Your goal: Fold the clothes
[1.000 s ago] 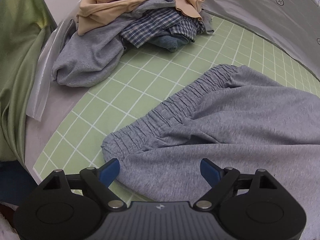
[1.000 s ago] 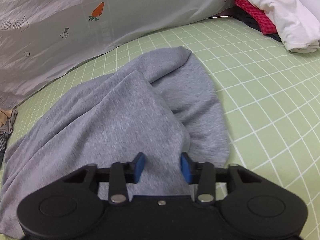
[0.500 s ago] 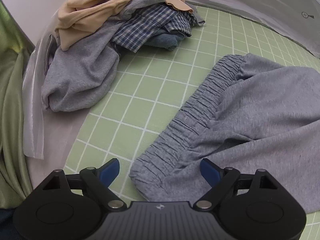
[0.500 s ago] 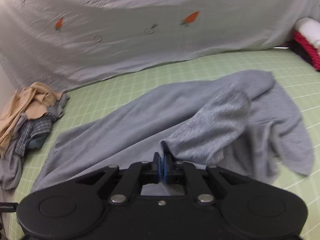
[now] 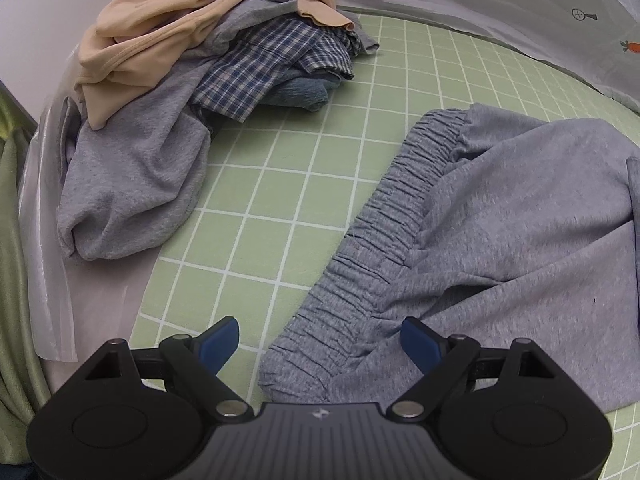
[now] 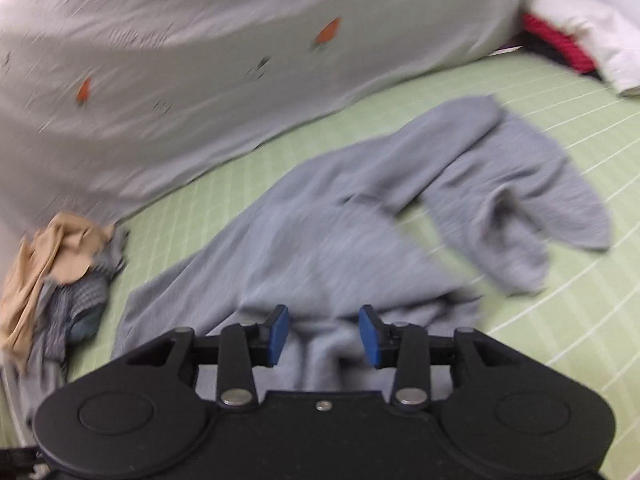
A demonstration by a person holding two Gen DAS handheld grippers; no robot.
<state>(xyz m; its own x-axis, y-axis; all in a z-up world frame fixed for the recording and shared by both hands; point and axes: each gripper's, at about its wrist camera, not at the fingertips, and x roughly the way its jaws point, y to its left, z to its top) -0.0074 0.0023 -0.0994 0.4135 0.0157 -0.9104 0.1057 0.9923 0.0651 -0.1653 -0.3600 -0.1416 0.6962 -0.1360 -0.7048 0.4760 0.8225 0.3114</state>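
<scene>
1. A black two-finger right gripper (image 6: pixel 323 334) with blue pads fills the bottom of the blurred right wrist view; its jaws are opening, a raised fold of cloth between them, the pads clear of it.
2. Grey knit sweatpants (image 6: pixel 340 248) sprawl across a light green mat with a white grid (image 6: pixel 580 320), legs reaching toward the upper right.
3. A pale grey sheet printed with orange carrots (image 6: pixel 200 60) stands behind.
4. A heap of beige, grey and checked clothes (image 6: pixel 52 272) sits at left.
5. A white and red folded stack (image 6: pixel 580 40) lies at the upper right.
</scene>
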